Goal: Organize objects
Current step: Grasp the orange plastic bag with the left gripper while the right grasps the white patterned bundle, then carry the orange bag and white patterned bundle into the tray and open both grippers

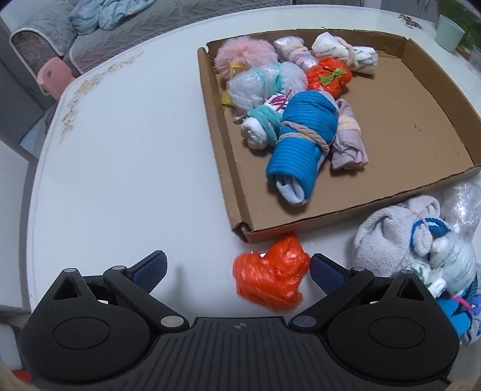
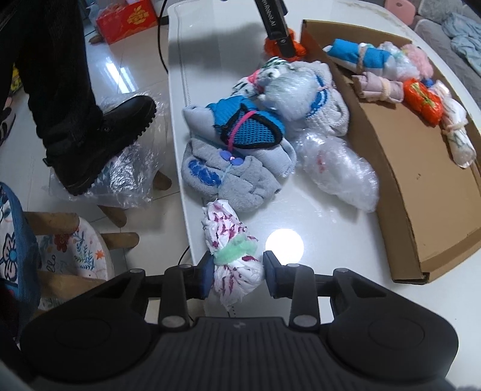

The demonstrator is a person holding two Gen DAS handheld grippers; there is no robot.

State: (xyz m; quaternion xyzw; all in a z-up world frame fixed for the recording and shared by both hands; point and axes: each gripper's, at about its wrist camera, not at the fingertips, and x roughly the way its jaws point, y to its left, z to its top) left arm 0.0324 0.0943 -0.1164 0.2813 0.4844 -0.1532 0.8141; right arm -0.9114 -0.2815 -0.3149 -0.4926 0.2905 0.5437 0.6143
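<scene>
Few markings show. In the right wrist view, white capital lettering runs along the black bar-shaped arm of the other gripper (image 2: pixel 275 22) at the far edge of the white table, but the letters are too small and skewed to read. On the floor at the far left, a red cardboard box (image 2: pixel 127 19) carries a gold decorative emblem, possibly a character, which cannot be made out. A small round logo mark sits on the near black ribbed body of each gripper, without readable letters.
</scene>
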